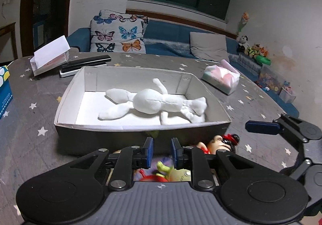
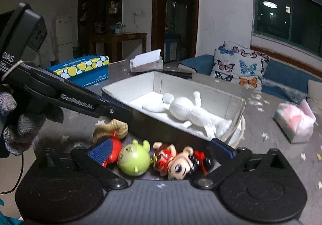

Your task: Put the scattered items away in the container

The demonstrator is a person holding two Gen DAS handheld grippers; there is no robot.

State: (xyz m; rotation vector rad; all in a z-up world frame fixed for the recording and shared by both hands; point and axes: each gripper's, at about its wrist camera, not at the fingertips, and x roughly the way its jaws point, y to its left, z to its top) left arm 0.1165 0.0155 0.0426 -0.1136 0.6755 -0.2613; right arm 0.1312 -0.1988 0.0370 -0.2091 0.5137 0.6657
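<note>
A grey cardboard box (image 1: pixel 66 92) (image 2: pixel 157 80) sits on the star-patterned table with a white plush doll (image 1: pixel 153 102) (image 2: pixel 189 110) lying inside. In front of the box lie a green round-headed figure (image 2: pixel 133 159) (image 1: pixel 164 167), a doll in a red dress (image 2: pixel 177 159) (image 1: pixel 219 142) and a red toy with a tan woven part (image 2: pixel 112 130). My left gripper (image 1: pixel 162 151) hovers over these toys, its fingers a small gap apart with nothing between them. My right gripper (image 2: pixel 161 147) is wide open, its fingers straddling the green figure and the red-dress doll.
A blue and yellow tissue box (image 2: pixel 82 71) stands at the table's left. A white card holder (image 1: pixel 50 56) and a black flat case (image 1: pixel 84 65) lie behind the box. A pink and green wipes pack (image 1: pixel 221 79) lies at the right. A sofa with a butterfly cushion (image 1: pixel 118 33) runs behind.
</note>
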